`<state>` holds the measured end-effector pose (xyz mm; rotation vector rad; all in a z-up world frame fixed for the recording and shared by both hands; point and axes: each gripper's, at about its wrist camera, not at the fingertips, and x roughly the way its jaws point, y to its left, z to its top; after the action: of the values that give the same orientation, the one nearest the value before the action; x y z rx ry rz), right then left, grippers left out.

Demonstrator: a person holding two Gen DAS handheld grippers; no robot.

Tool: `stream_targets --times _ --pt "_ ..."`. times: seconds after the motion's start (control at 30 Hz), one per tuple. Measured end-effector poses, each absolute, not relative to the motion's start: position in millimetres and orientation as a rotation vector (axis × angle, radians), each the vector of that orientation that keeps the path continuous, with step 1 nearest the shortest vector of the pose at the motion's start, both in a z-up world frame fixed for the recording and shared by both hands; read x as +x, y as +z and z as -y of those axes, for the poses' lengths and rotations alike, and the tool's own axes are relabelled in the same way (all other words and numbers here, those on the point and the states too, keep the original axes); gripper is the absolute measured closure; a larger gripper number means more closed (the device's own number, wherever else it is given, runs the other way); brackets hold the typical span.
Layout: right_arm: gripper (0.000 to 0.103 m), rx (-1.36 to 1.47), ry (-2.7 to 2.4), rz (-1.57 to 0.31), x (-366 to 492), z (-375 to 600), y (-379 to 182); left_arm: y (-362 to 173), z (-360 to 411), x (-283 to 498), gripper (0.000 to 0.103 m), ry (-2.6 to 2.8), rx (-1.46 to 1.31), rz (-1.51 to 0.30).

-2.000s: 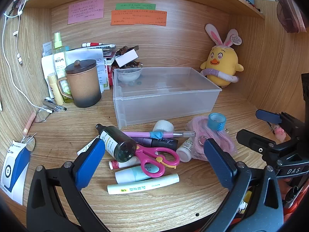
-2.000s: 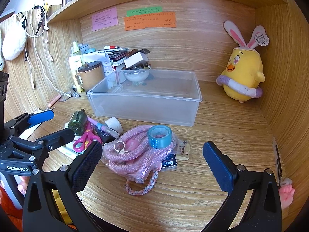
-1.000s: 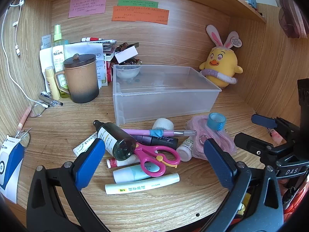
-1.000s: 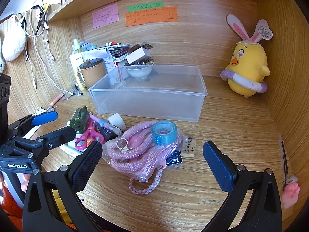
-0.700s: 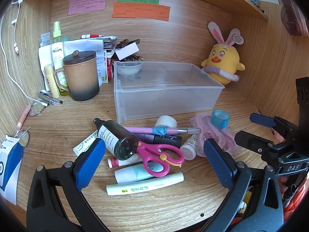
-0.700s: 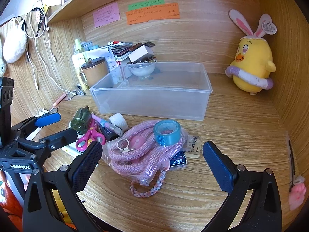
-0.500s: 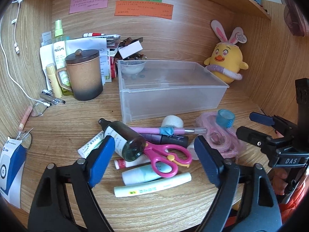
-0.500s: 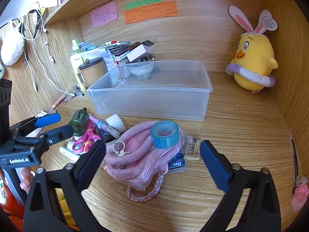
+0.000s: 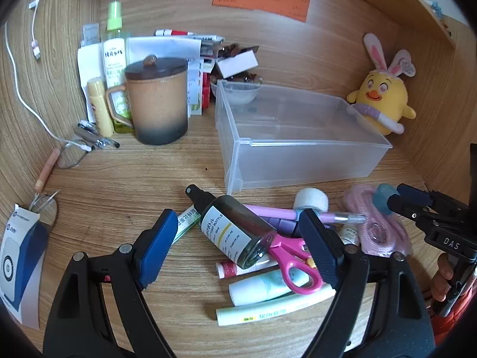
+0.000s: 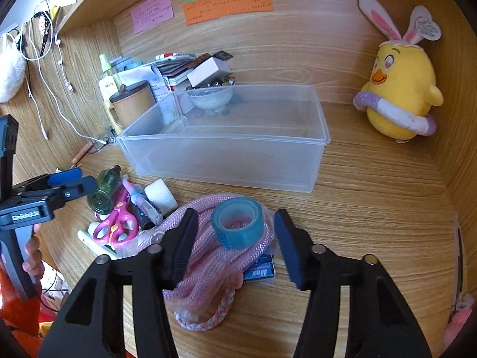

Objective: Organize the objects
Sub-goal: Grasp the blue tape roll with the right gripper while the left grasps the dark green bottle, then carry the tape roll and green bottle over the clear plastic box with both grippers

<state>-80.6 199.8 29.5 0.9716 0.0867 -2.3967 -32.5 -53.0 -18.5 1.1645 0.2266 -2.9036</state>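
A heap of small items lies in front of an empty clear plastic box. My left gripper is open, its pads either side of a dark spray bottle without touching it. Pink scissors, tubes and pens lie beside and under the bottle. My right gripper hovers over a bagged pink rope. Its jaws are closing around a blue tape roll resting on the rope, with small gaps still showing at both pads.
A brown lidded mug, bottles and papers stand at the back left. A yellow plush chick sits at the back right. A blue-and-white carton lies at the left edge. A small bowl sits behind the box.
Both grippers have come forward and down toward the heap. The left jaws narrowed a little around the bottle. The right jaws narrowed a lot around the tape roll.
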Motion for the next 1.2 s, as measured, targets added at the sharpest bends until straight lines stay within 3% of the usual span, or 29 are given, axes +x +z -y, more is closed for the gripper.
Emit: stream_targets --times 0.13,0.17,0.3,0.87,0.97,1.2 --pt "0.063 1.0 -2.389 -0.113 -88.4 -194.3 24.2 -30.4 54.8 -45.6 0.023 -2.874 1.224 -0.256" --pt "0.066 1.008 -2.378 -0.118 -90.0 -193.3 22.6 -33.9 56.5 -48.5 0.027 -2.866 1.241 -0.271" --pt "0.066 1.003 -2.377 -0.124 -91.2 -193.2 21.1 -42.0 60.2 -53.1 0.04 -2.85 1.284 -0.317" --pt "0.067 0.89 -2.437 -0.084 -88.6 -204.5 49.4 -5.5 70.1 -36.6 0.04 -2.866 1.101 -0.291" --pt "0.067 0.848 -2.456 -0.082 -90.0 -205.6 61.0 7.0 70.0 -39.0 0.061 -2.879 1.065 -0.254" --pt "0.067 0.777 -2.482 -0.083 -98.9 -202.5 81.2 21.1 74.6 -54.0 0.061 -2.905 1.024 -0.245"
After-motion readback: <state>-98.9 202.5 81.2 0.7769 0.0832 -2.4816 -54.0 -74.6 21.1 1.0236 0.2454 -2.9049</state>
